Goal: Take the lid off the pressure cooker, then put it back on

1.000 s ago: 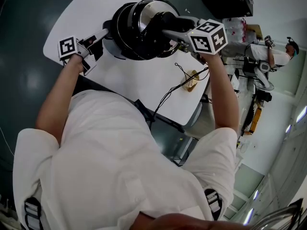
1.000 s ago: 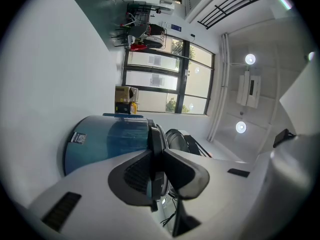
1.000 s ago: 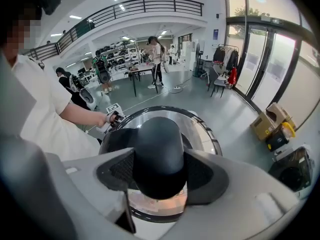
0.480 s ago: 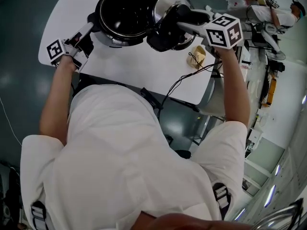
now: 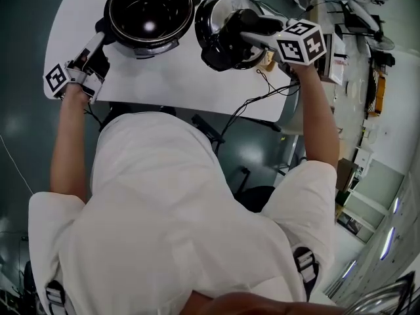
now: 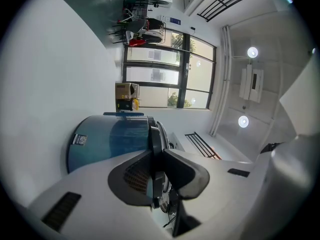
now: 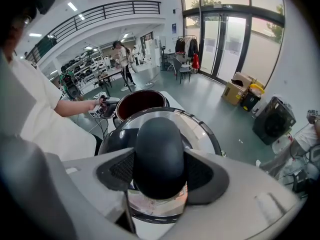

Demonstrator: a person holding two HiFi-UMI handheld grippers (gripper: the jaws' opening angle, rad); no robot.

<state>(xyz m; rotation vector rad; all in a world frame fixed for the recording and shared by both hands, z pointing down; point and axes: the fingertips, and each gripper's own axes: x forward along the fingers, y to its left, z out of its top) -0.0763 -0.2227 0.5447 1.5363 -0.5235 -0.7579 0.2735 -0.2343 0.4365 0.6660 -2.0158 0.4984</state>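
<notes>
The black pressure cooker pot (image 5: 147,15) stands uncovered on the white table, its dark inside showing. My left gripper (image 5: 98,39) is shut on the pot's side handle (image 6: 154,149), beside the pot's wall (image 6: 107,139). My right gripper (image 5: 241,28) is shut on the black knob handle (image 7: 160,154) of the steel lid (image 5: 220,25). The lid hangs tilted just to the right of the pot and apart from it. Beyond the lid (image 7: 202,131), the right gripper view shows the uncovered pot (image 7: 142,101) and my left gripper (image 7: 102,108).
The white table (image 5: 170,84) ends close below the pot. A black cable (image 5: 259,97) runs off its right side, and a small yellowish object (image 5: 268,61) lies under the lid's right edge. A person (image 7: 122,54) stands far off in the hall.
The lid has come away from the pot's rim and moved right with my right gripper, leaving the pot uncovered. My left gripper has kept its hold on the side handle.
</notes>
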